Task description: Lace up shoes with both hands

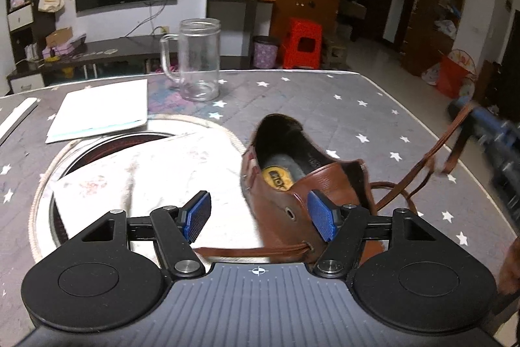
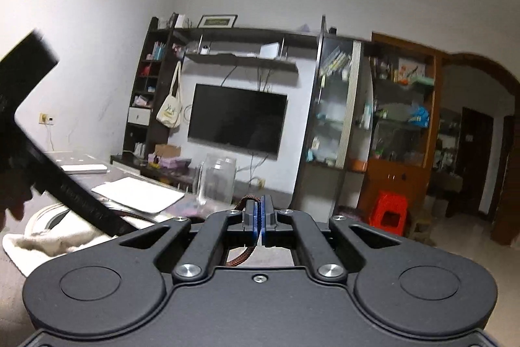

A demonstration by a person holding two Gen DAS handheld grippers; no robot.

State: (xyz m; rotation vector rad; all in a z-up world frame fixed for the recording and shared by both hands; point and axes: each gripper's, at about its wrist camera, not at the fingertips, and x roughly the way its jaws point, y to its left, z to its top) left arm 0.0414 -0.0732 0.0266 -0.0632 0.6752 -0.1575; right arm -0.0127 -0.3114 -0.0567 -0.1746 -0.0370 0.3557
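**Lace pinched on the right, shoe between my left fingers**

Through my left wrist camera I see my left gripper with its fingers spread wide around the toe end of the brown shoe, which lies on the star-patterned table beside the white cloth. The lace runs from the shoe toward my blurred right gripper. Only the right wrist camera shows those fingers pressed together on the lace; the shoe is out of its view.
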